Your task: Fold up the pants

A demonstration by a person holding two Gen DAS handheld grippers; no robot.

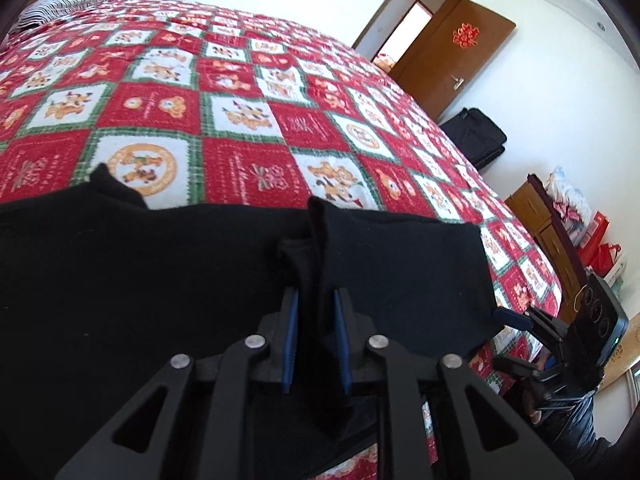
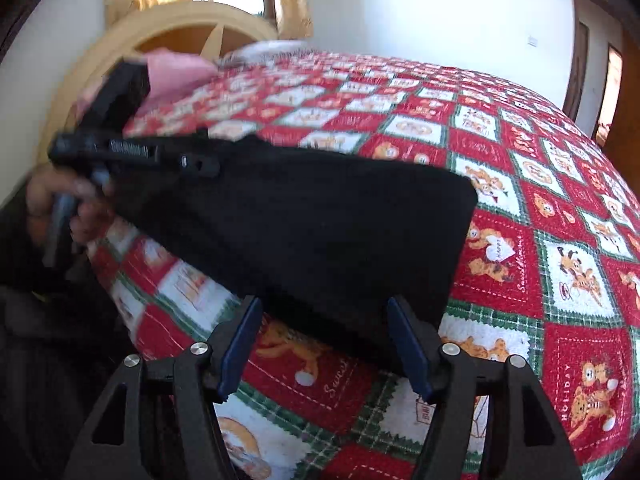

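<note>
The pants are plain black with no pattern. The bedspread is a checkerboard of red and white squares framed in green plaid, the white ones printed with orange cartoon bears and dogs, the red ones with pale lettering. The left tool is black with blue pads, as is the right tool. The far door is brown wood bearing a red ornament. The headboard is pale yellow.
</note>
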